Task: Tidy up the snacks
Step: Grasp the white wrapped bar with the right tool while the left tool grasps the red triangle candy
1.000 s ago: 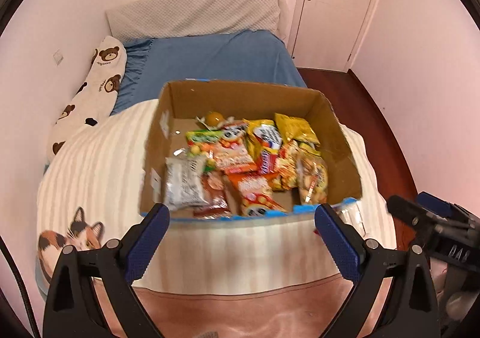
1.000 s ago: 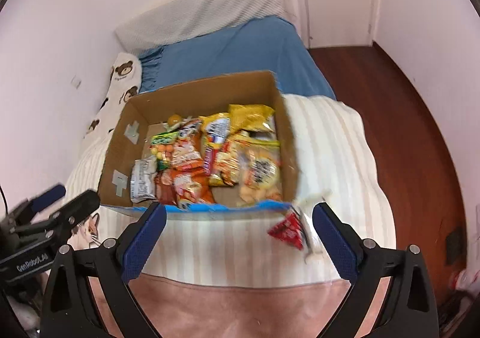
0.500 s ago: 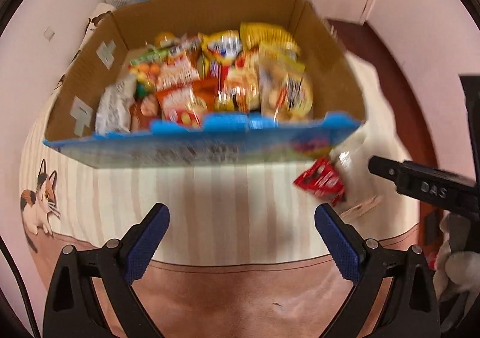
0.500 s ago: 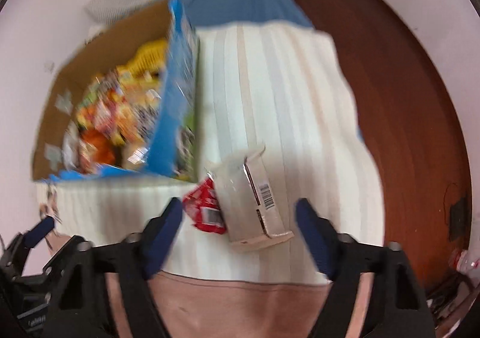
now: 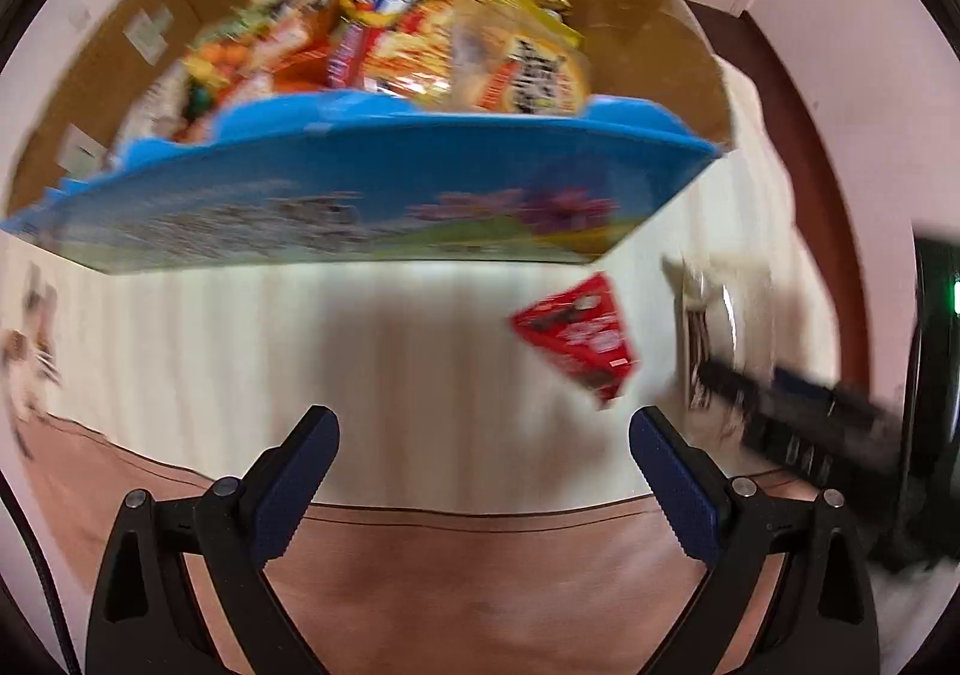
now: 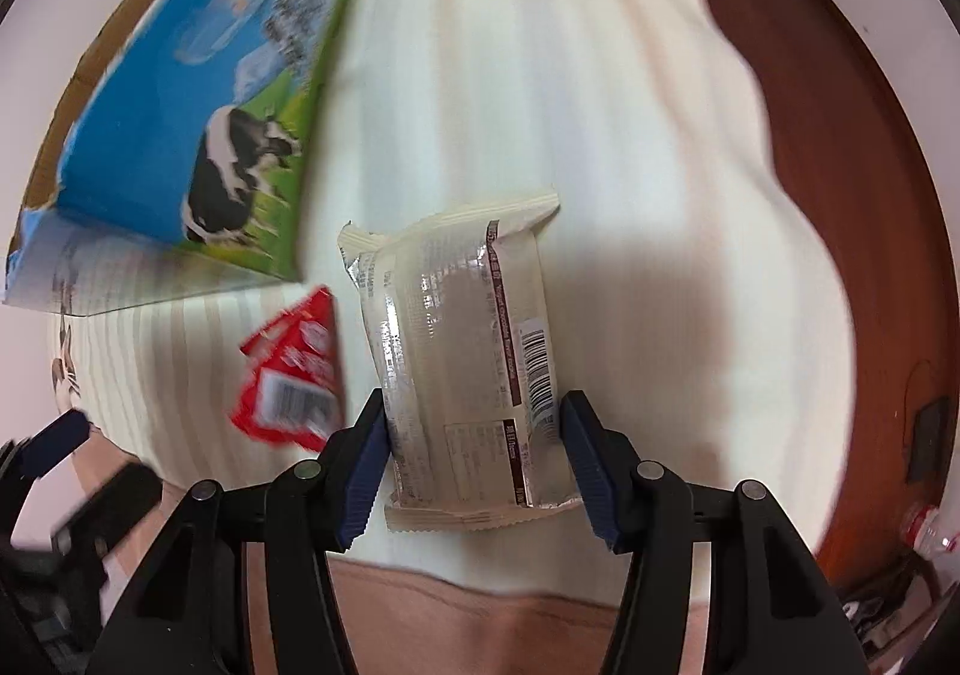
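A striped bed cover [image 6: 600, 135] is carrying a cardboard box [image 5: 372, 207] brimming with snacks. Beside it, a pale foil-wrapped snack packet [image 6: 462, 351] is lying flat, its long axis running away from the camera, barcode edge rightward. The right tongs [image 6: 471, 447] are bracketing its near end, pads touching both sides. It is looking light, crinkly and slippery, best pinched across its width. A small red packet [image 5: 576, 333] is lying just beside it; the left tongs [image 5: 483, 480] are hovering wide and empty.

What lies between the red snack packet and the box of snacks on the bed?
Nothing. In the left wrist view only bare striped blanket separates the red packet from the box. The right wrist view agrees.
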Motion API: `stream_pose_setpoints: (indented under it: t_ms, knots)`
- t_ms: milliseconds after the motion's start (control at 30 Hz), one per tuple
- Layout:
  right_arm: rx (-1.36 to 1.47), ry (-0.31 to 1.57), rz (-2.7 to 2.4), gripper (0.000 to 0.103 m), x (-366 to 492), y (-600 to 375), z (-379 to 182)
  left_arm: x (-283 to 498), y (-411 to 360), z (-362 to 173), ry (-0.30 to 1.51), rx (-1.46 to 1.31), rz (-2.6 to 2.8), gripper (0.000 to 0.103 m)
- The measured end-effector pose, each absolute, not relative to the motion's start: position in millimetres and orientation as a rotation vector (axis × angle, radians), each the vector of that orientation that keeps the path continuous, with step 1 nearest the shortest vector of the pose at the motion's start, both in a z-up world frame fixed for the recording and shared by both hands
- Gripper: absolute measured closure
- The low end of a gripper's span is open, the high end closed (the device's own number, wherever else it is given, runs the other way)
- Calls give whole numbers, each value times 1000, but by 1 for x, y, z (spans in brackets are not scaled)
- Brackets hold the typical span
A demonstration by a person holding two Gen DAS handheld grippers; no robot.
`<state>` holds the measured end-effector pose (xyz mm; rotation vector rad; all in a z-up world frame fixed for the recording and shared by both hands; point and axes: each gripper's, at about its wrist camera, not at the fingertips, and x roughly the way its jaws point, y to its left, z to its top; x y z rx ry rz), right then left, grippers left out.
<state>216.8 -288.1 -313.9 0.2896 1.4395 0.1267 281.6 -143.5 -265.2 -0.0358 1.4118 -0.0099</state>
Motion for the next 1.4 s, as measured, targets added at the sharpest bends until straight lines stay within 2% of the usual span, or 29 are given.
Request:
stream_pose_setpoints:
  t_ms: [200,300,333,400,433,467,500,600,900,1067,1133,1167,1200,1400]
  knots:
    - [355,1445,70,44,189,-328,-318,301,-164,-293,1462,-146,-29,5]
    - [363,1440,55,44,185,-333,-319,309,-167,-307,1473,-161,-18,12]
    - [361,1439,53,44,183,-332,-319,310,-167,-312,1482,-174,-17,16]
    - [353,1436,46,44,181,-332,-320,302,-167,-320,1487,-183,-17,39]
    - [350,1436,45,44,181,-331,-319,302,-168,-322,1488,-172,-18,45]
    - [347,1436,44,44,179,-331,-320,301,-169,-323,1493,-165,-26,60]
    - [346,1436,45,44,180,-327,-318,299,-169,-324,1491,-155,-29,65]
    - [337,1445,54,44,183,-313,-313,287,-164,-319,1469,-117,-37,69]
    - [325,1525,208,44,162,-255,-317,211,-111,-318,1542,-46,-49,69]
    - [304,1544,233,44,147,-231,-328,198,-87,-316,1544,-133,-28,68]
    - [328,1544,217,42,147,-232,-331,208,-92,-305,1516,-152,-46,61]
    - [359,1552,214,39,148,-234,-333,213,-97,-301,1502,-139,-54,52]
    - [372,1559,216,35,150,-237,-335,219,-102,-296,1482,-119,-65,47]
    - [378,1553,187,34,157,-242,-337,254,-145,-294,1449,39,-146,44]
